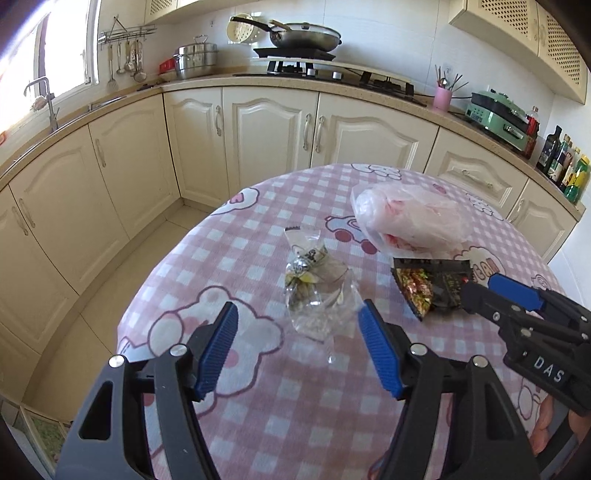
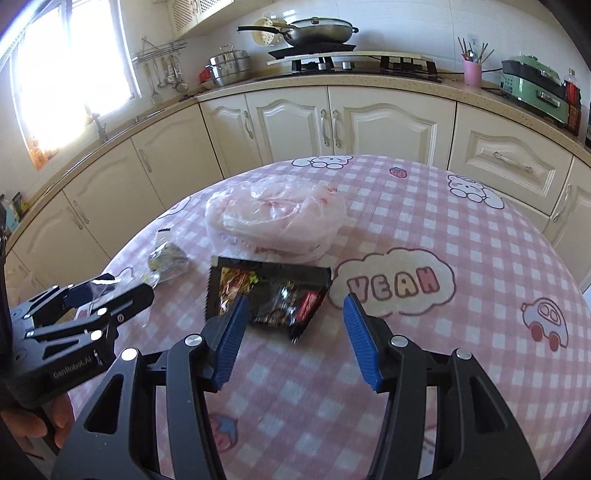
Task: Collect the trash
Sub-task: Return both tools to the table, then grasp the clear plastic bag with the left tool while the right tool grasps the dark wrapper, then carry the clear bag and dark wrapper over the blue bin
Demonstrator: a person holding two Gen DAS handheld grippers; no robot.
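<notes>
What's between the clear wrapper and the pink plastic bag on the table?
Nothing: only bare checked tablecloth separates the clear wrapper from the pink plastic bag, as the left wrist view shows. The black snack packet lies nearer the camera.

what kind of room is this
A home kitchen, most likely: a gas hob carries a steel wok, cream cabinet doors run under an L-shaped counter, and a tap stands below the window. The work is at a pink checked tablecloth.

pink checked tablecloth (image 1: 258, 424), black wrapper (image 2: 273, 291)
</notes>
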